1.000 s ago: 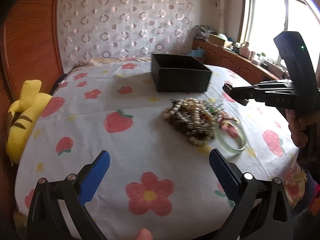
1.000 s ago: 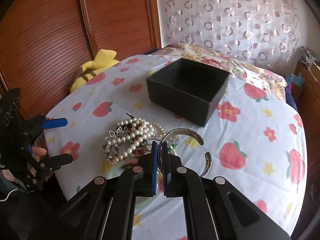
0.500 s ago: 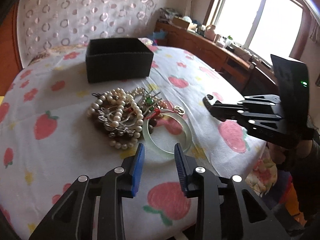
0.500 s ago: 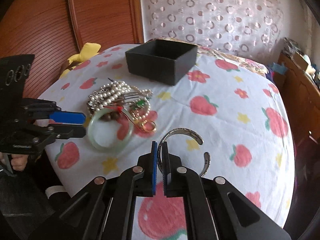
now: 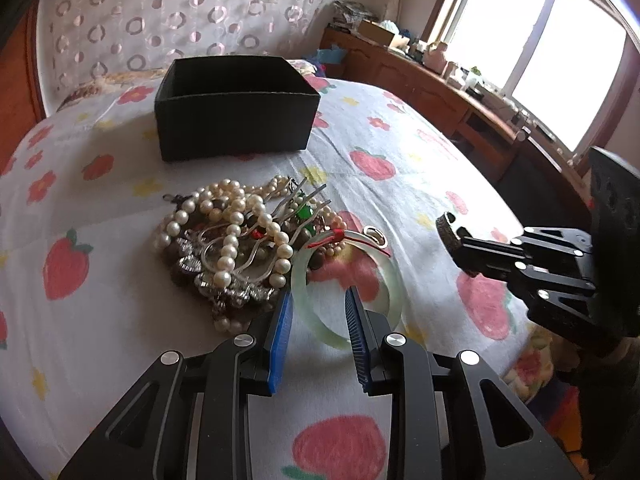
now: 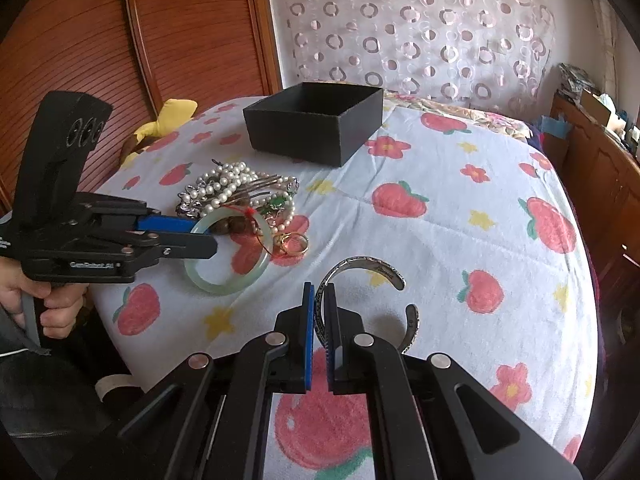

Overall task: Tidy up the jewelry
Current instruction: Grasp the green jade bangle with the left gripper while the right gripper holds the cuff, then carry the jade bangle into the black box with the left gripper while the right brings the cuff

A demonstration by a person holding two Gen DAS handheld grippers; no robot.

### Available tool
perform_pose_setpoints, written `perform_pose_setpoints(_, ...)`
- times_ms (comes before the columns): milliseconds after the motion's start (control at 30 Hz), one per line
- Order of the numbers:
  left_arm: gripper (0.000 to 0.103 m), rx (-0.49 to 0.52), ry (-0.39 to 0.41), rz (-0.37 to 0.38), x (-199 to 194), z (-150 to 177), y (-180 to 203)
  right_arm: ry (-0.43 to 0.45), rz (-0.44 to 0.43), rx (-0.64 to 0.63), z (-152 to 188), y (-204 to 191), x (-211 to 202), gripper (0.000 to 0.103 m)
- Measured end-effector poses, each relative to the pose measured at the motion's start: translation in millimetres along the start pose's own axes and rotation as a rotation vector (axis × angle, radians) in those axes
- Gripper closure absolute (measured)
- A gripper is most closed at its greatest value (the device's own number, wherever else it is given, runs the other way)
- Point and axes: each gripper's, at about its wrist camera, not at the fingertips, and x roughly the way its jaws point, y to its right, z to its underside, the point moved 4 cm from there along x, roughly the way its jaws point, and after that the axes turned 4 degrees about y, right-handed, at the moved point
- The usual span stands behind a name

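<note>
A pile of pearl strands and mixed jewelry (image 5: pixel 236 240) lies on the strawberry-print cloth, in front of an open black box (image 5: pixel 236 108). A pale green jade bangle (image 5: pixel 348 292) with a red thread lies at the pile's right edge. My left gripper (image 5: pixel 318 300) is open, its jaws straddling the bangle's near-left rim; it shows in the right wrist view (image 6: pixel 208 236) at the bangle (image 6: pixel 228 276). My right gripper (image 6: pixel 319 296) is shut on a silver cuff bracelet (image 6: pixel 372 272), held above the cloth right of the pile. The box (image 6: pixel 316 124) stands beyond.
A gold ring (image 6: pixel 294 244) lies beside the bangle. A yellow plush toy (image 6: pixel 168 120) sits at the table's far left edge. A wooden sideboard (image 5: pixel 440 80) with clutter runs under the window. The cloth (image 6: pixel 460 216) spreads right of the box.
My left gripper has narrowed from wide open and moved forward to the jade bangle, its jaws now around the rim. My right gripper still holds the cuff and has drawn back to the right.
</note>
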Motion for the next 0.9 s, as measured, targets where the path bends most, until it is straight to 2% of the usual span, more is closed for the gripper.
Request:
perform_pose_setpoints(133, 0.09, 0.028, 0.0, -0.051, 5.5, -3.5, 0.8, 0.005, 0.004, 0.007, 1.6, 1.4, -1.0, 0.097)
perform_pose_setpoints(200, 0.096, 0.036, 0.014, -0.051, 4.9, -3.5, 0.5, 0.007, 0.006, 0.011, 2.2, 2.7, -1.6, 0.097)
perform_pose_setpoints(367, 0.096, 0.095, 0.073, -0.069, -17.3, -1.7, 9.0, 0.014, 0.008, 0.014, 2.7, 4.4, -5.4, 0.097)
perform_pose_setpoints(533, 0.096, 0.107, 0.142, -0.066, -44.1, -15.4, 13.8, 0.036, 0.0, 0.002, -5.8, 0.8, -12.2, 0.097)
perform_pose_setpoints(900, 0.096, 0.098, 0.215, -0.126, -47.6, -79.0, -19.2, 0.094, -0.011, -0.051, -56.1, -2.6, -7.9, 0.097)
